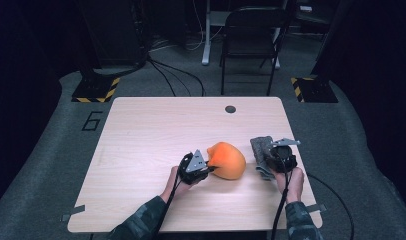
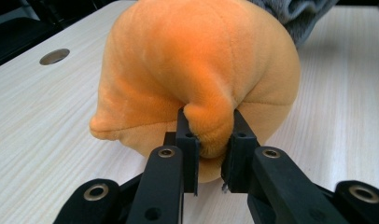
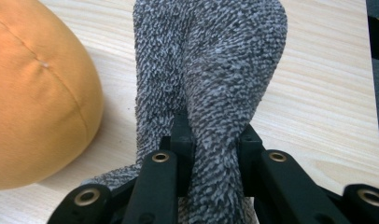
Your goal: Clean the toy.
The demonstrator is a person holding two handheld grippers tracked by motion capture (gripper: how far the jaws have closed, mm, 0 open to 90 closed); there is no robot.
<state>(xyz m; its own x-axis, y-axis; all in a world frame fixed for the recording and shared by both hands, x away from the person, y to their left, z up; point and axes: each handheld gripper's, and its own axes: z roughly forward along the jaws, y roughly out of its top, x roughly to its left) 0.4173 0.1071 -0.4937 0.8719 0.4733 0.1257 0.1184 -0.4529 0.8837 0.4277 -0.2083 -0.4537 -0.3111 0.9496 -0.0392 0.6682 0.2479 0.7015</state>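
While the big wooden table (image 1: 141, 150) was kept mostly bare, two soft things were held near its front edge, close to the person. Plenty of room was left on the far side, so nothing was in the way.

An orange plush toy (image 1: 227, 160) was rested on the table, a little right of the middle. It was round and squashy. A fold of its soft skin was pinched by the left gripper (image 1: 203, 167), whose jaws were squeezed tight on that fold. The fold was likely picked because the whole toy was too fat to be taken between the jaws. In the left gripper view the pinched bump (image 2: 210, 128) was seen bulging up between the two black jaws.

Just beside the toy, to its right, a grey fuzzy cloth (image 1: 263, 155) was held by the right gripper (image 1: 280, 156). The jaws were clamped on a bunched part of the cloth (image 3: 215, 154), so it could not slip out. A small gap was seen between cloth and toy from above.

It was judged that the cloth was being held ready for wiping or wrapping the toy, with the toy kept steady by the other gripper.
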